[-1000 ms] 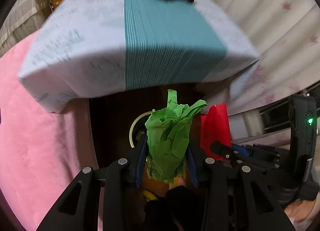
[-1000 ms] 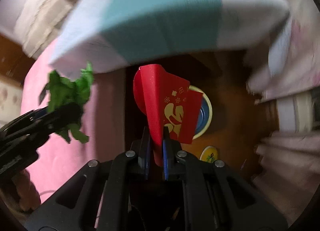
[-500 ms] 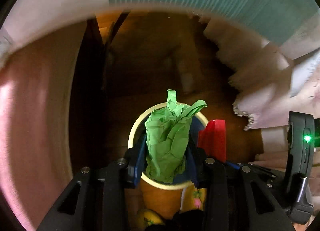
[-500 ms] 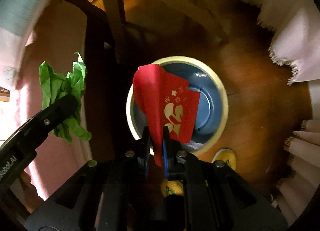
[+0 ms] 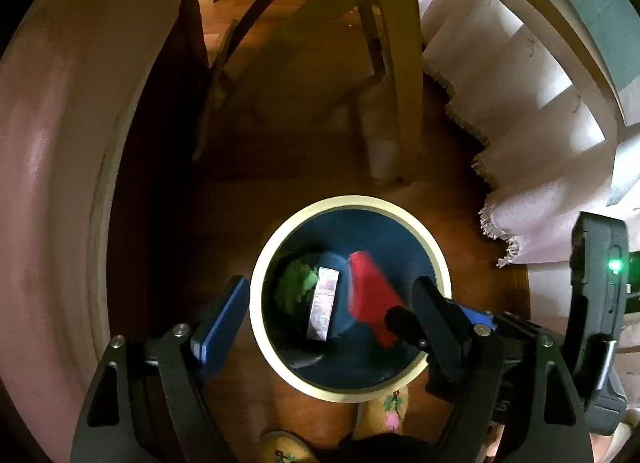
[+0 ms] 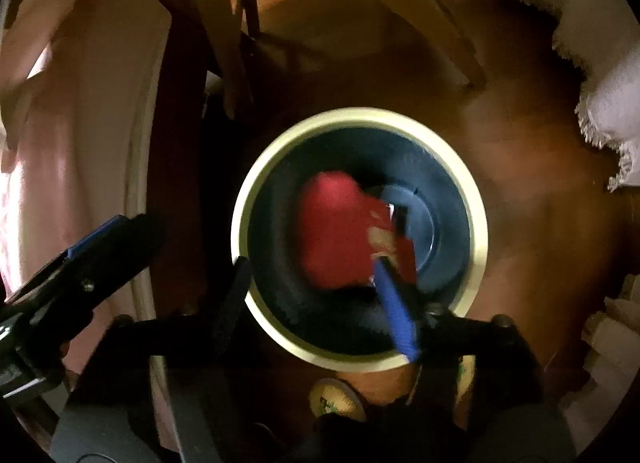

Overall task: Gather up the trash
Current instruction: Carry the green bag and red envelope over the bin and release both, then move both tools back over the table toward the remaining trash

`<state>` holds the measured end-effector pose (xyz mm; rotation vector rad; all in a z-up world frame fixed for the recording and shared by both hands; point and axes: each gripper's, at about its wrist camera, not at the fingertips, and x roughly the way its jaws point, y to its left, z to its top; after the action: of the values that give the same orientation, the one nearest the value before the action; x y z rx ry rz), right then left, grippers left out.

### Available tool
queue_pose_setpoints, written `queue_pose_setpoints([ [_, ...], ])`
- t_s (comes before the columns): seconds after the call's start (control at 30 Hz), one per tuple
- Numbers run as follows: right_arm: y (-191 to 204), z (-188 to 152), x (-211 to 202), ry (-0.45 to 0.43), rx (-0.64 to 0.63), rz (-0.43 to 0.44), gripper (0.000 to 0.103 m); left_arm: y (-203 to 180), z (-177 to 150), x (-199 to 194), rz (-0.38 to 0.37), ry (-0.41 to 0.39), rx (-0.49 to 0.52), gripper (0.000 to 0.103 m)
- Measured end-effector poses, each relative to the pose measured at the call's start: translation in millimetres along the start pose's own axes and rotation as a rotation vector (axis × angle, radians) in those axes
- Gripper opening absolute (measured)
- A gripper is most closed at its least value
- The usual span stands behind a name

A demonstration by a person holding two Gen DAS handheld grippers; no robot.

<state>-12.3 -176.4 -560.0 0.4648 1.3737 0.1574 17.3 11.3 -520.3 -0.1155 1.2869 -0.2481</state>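
Note:
A round bin with a cream rim [image 5: 352, 199] [image 6: 360, 113] and a dark blue inside stands on the wooden floor below both grippers. Crumpled green paper [image 5: 296, 287] lies loose at its bottom beside a white printed wrapper [image 5: 324, 307]. My left gripper [image 5: 326, 315] hangs over the bin, its jaws opening wide with nothing held. Red paper [image 6: 332, 235] [image 5: 372, 303], blurred, drops free inside the bin. My right gripper [image 6: 314, 307] is above it with its jaws opening and the paper clear of the left finger.
Wooden furniture legs [image 5: 400, 83] rise behind the bin. A white fringed cloth [image 5: 520, 191] hangs at the right and pink bedding [image 5: 52, 183] fills the left. A person's yellow slippers [image 5: 384, 411] [image 6: 336, 399] stand just in front of the bin.
Both grippers sank from table height to just over the bin. The left let go of the green paper, which now lies in the bin. The right released the red paper.

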Motion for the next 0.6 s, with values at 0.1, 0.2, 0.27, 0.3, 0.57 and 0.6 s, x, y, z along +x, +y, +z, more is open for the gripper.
queue_pose_setpoints([
  [0.1,1.7,4.7,-4.6,-0.030,-0.015,-0.016,0.062,3.0,-2.4,-5.5,0.000,-0.007,-0.016,0.085],
  [0.2,6.2,5.7,-12.7,-0.051,-0.021,-0.029,0.062,4.5,-3.8,-19.8,0.005,-0.013,-0.026,0.085],
  [0.27,10.4,3.5,-21.3,-0.059,-0.029,-0.042,0.062,1.1,-6.0,-33.3,0.014,-0.024,-0.028,0.085],
  [0.3,13.4,2.8,-27.5,-0.062,-0.031,-0.042,0.062,-0.1,-6.7,-42.0,0.018,-0.030,-0.029,0.085],
  [0.57,51.8,0.9,-123.8,-0.093,-0.036,-0.033,0.062,-20.0,-7.4,-158.0,0.022,-0.104,-0.033,0.085],
  [0.6,55.7,-1.0,-137.2,-0.101,-0.040,-0.031,0.062,-24.3,-6.3,-173.1,0.029,-0.112,-0.022,0.085],
])
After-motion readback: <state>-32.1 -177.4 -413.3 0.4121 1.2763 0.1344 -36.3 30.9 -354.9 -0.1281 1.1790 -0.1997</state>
